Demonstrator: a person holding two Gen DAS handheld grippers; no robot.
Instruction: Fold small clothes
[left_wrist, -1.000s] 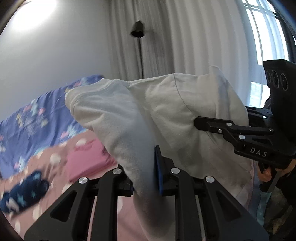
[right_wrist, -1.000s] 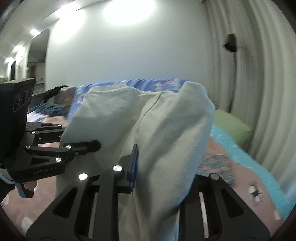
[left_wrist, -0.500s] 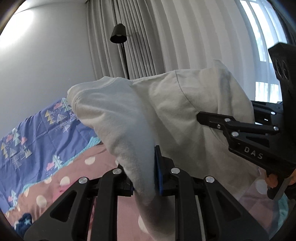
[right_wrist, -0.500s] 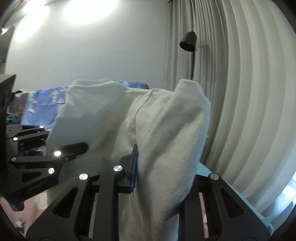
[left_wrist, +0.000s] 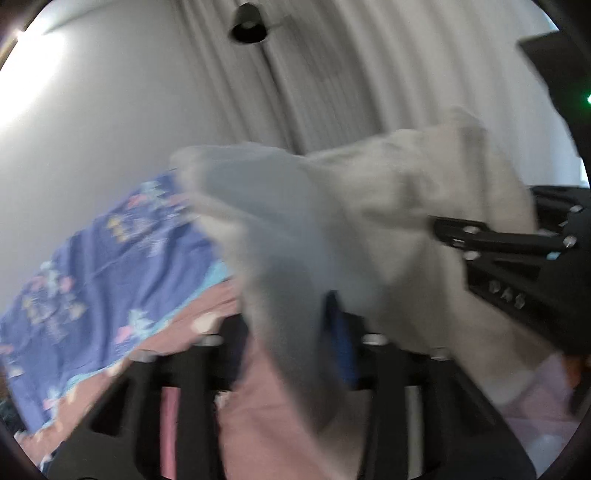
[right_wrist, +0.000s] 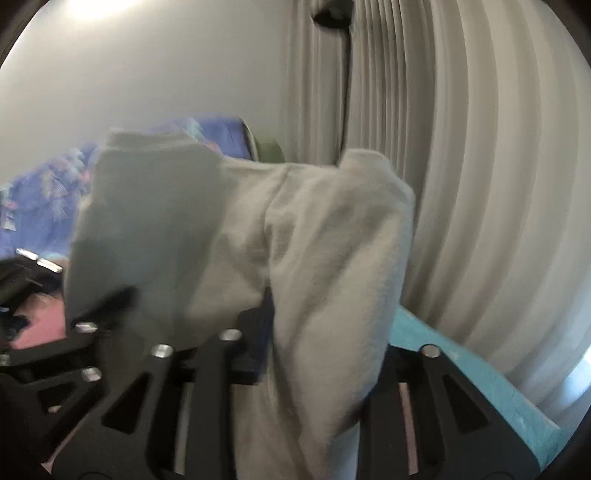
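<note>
My left gripper (left_wrist: 295, 332) and right gripper (right_wrist: 317, 332) each clamp the cream garment (left_wrist: 369, 221), which hangs mid-frame above the patterned bedspread (left_wrist: 110, 266). Lettering on the right gripper is too blurred to read. Fabric: soft, creased, seamed.

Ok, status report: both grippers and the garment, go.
Left gripper shut on cream garment. Right gripper shut on it too. Garment held up above the bed. Frames blurred; nothing seen in the way.
</note>
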